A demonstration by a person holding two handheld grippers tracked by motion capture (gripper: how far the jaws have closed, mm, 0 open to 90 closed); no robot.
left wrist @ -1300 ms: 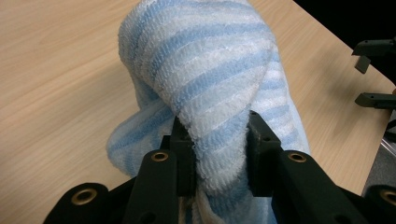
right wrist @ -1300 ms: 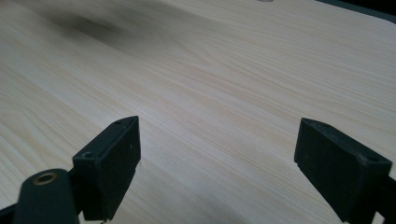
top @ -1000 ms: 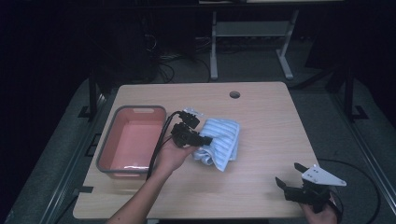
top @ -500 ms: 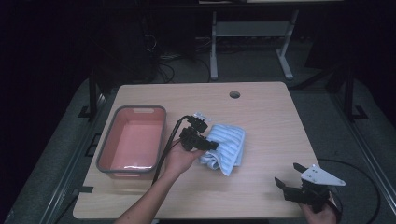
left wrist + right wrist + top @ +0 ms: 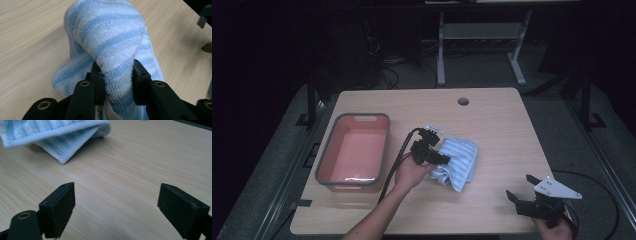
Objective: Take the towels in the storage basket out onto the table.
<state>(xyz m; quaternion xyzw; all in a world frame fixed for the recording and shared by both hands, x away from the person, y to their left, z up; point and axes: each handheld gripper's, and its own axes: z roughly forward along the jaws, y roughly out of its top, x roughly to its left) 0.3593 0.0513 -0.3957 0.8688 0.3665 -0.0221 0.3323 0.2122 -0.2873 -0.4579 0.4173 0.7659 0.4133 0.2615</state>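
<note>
A blue-and-white striped towel (image 5: 459, 161) lies bunched at the middle of the wooden table (image 5: 492, 120). My left gripper (image 5: 443, 159) is shut on a thick fold of the towel (image 5: 110, 45), which bulges up between the two black pads in the left gripper view. At the table's near right corner my right gripper (image 5: 522, 190) stands open, its jaws wide apart with bare wood between them. In the right gripper view the towel's edge (image 5: 62, 137) hangs a little above the table at the top left.
A pink tub with a grey rim (image 5: 354, 150) sits at the table's left side, close to my left forearm (image 5: 382, 215). A round cable hole (image 5: 463, 101) is near the far edge. Dark floor and a metal stand lie beyond the table.
My left gripper has come down and toward the person with the towel fold in it, and the towel has bunched up more. The right gripper has stayed put.
</note>
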